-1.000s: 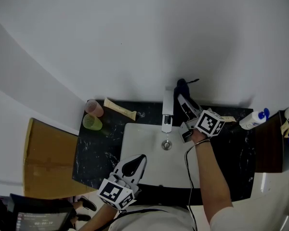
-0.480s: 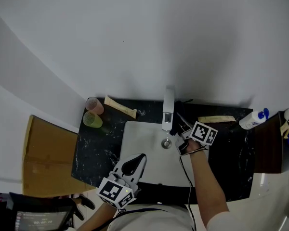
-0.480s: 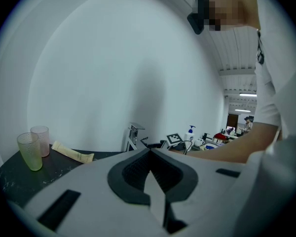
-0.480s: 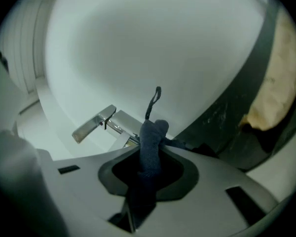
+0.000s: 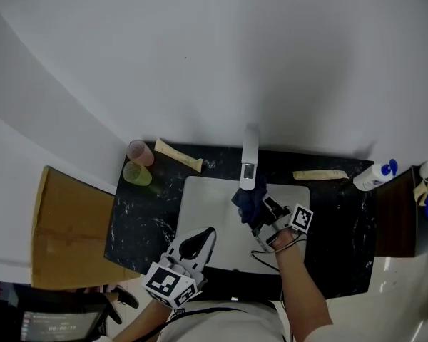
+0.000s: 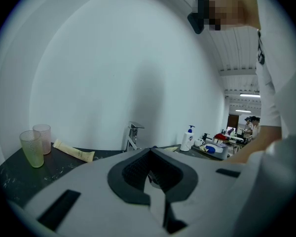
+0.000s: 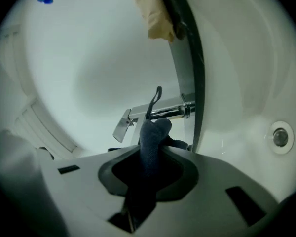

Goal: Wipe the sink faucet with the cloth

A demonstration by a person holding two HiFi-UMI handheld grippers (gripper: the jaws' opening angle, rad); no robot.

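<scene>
Beyond both pairs of jaws, a plain white wall (image 5: 200,48) rises behind a dark marbled desk (image 5: 139,223). Off to the left of the left jaws, a cardboard box (image 5: 71,234) stands against the desk's end. A white sink (image 5: 207,212) is set into the desk, and both grippers are over it.

The chrome faucet (image 5: 249,164) stands at the sink's far rim, straight ahead of the right jaws and ahead and to the right of the left ones. The right gripper (image 5: 262,212) hangs over the basin and points up toward the spout. Its jaws pinch a dark blue cloth (image 7: 153,142), which sticks out past their tips right at the spout's end. Whether it touches the metal cannot be told. The left gripper (image 5: 205,235) is at the sink's near edge, well apart from the faucet, with its jaws pressed together and nothing between them.

Far to the right of the right jaws, a white pump bottle (image 5: 374,177) with a blue top lies near the desk's end. A cream tube (image 5: 321,174) lies between it and the faucet. Ahead and left of the left jaws lies another cream tube (image 5: 178,157), and beside it stand a pink cup (image 5: 138,151) and a green cup (image 5: 136,174), close together.
</scene>
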